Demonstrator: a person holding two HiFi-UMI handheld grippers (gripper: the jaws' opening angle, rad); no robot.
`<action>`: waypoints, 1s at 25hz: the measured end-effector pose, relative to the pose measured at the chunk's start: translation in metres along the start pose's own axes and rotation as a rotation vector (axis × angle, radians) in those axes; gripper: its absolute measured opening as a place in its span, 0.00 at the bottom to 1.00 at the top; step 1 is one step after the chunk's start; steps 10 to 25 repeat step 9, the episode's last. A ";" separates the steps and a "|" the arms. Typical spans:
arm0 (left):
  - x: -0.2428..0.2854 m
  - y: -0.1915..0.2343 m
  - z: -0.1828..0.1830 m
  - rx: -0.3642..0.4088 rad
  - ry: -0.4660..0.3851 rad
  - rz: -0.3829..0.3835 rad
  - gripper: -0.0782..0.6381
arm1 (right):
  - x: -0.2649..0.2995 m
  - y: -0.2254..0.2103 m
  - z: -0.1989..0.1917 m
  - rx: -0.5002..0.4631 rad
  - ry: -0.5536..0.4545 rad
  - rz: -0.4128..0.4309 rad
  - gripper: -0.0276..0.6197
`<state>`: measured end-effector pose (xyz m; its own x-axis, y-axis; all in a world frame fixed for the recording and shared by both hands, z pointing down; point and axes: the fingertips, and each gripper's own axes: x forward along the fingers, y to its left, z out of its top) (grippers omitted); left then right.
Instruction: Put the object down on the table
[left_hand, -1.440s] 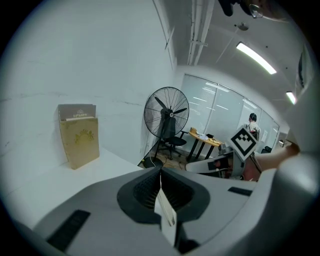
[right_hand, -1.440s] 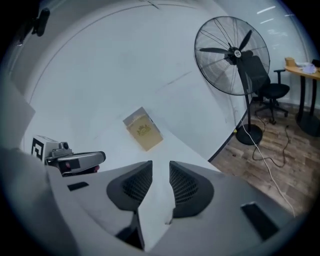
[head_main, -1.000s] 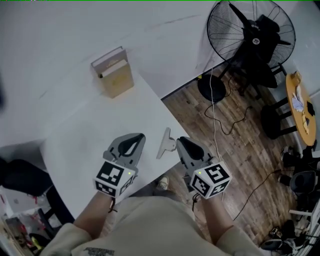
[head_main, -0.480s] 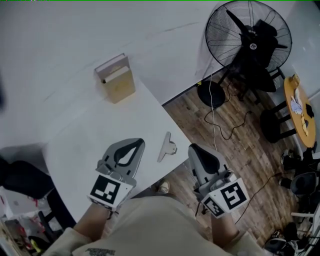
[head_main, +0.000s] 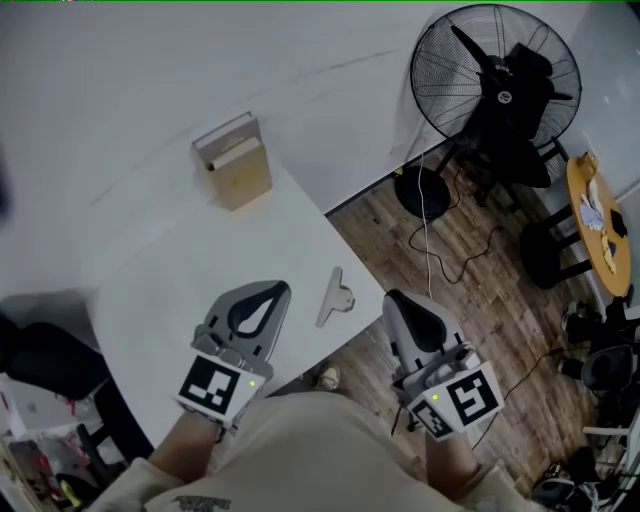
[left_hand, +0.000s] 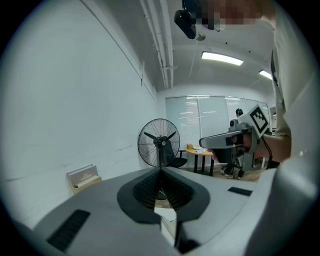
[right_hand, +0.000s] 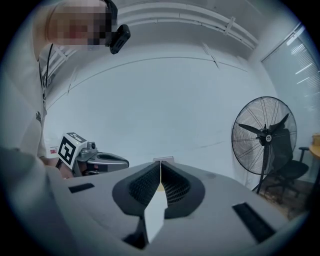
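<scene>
A small grey clip lies flat on the white table, close to its right edge. Neither gripper touches it. My left gripper hovers over the table just left of the clip, jaws shut with nothing between them. My right gripper hangs off the table's edge above the wooden floor, right of the clip, also shut and empty. In the left gripper view the pads meet at the tip and the right gripper shows beyond. The right gripper view shows closed pads and the left gripper.
A tan book stands at the table's far corner against the white wall. A black standing fan with a cable stands on the floor to the right, beside a dark chair and a round orange table.
Both grippers rose and drew back toward the person. The right gripper, earlier right at the clip, has pulled away from it with its jaws shut; the clip stays on the table.
</scene>
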<state>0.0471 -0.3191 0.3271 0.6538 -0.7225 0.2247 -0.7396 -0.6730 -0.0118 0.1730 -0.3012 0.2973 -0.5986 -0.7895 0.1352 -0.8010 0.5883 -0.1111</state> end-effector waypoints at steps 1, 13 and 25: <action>0.000 0.000 -0.001 0.000 0.001 -0.001 0.14 | 0.000 0.000 -0.001 0.000 -0.001 -0.003 0.09; -0.008 0.000 0.002 0.027 -0.004 0.003 0.14 | 0.001 0.001 -0.002 0.006 -0.009 -0.022 0.09; -0.008 0.000 0.002 0.027 -0.004 0.003 0.14 | 0.001 0.001 -0.002 0.006 -0.009 -0.022 0.09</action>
